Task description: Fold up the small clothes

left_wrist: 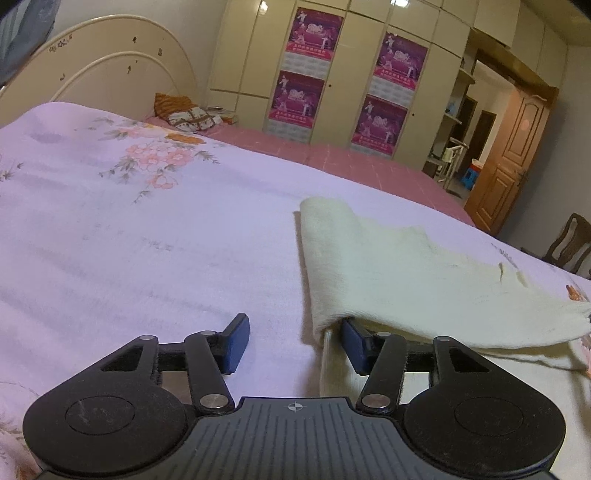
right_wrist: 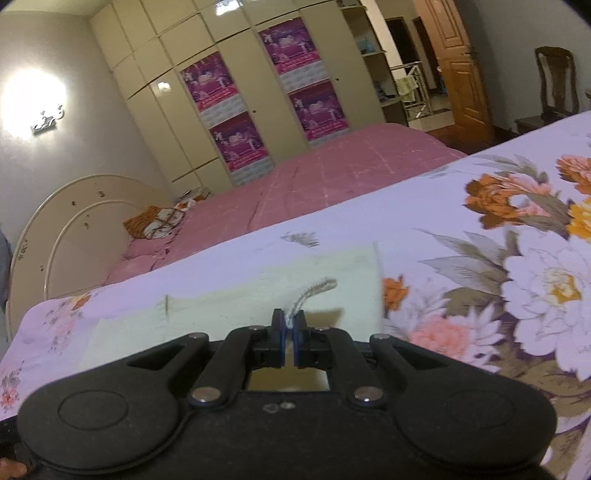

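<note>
While the cream garment (left_wrist: 388, 273) lies folded on the floral bedsheet (left_wrist: 129, 240), the left gripper (left_wrist: 295, 341) stands at its near left edge with jaws apart. Its right pad (left_wrist: 352, 338) is tucked under the raised fold of cloth, whereas its left pad (left_wrist: 236, 341) rests clear over bare sheet; whether the cloth is pinched cannot be told. As seen from the right wrist, the right gripper (right_wrist: 290, 332) is clenched on a thin edge of the same garment (right_wrist: 229, 295), a frayed strip of which rises from between the blue pads. Beyond the sheet lie a pink bedspread (right_wrist: 332, 170), a cream headboard (left_wrist: 110, 74) and a wardrobe (left_wrist: 362, 74) bearing purple posters (left_wrist: 314, 33).
</note>
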A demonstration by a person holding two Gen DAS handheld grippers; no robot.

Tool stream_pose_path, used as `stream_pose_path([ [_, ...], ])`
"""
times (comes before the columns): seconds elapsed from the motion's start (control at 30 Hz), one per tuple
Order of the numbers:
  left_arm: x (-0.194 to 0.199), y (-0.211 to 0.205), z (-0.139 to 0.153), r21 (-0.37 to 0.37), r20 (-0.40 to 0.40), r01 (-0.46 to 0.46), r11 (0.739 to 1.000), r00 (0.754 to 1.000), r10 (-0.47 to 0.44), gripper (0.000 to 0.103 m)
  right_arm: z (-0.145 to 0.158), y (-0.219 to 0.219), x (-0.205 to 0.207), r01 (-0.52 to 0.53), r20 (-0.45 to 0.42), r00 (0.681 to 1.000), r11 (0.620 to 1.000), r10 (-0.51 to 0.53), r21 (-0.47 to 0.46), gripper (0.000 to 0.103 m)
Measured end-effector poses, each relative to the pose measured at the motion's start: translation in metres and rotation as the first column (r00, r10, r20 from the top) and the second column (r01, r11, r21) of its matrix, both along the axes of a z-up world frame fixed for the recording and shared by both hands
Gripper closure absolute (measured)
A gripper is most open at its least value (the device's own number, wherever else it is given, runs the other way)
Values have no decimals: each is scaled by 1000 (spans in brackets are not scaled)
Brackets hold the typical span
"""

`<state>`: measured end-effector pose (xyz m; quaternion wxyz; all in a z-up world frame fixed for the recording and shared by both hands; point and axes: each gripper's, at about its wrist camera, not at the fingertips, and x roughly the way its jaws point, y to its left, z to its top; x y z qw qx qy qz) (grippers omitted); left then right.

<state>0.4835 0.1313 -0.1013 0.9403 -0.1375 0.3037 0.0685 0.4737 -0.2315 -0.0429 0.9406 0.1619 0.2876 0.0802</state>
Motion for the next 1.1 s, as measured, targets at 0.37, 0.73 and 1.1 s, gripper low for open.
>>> stream_pose_path([
  [0.37,-1,-1,-1,27,-7,28,999,1000,-28,51,-12,-18,-7,27,-32,999,999,-27,-18,98],
  [0.73,-1,-7,0,140,-43,139,980,990,-134,50,-28,-20,-9,36,-86,995,998,-41,-49,98],
  [1.1,14,-62,21,129,63,221,967,971,-231,50,-25,45,-11,-77,-31,997,991,74,-113,85],
])
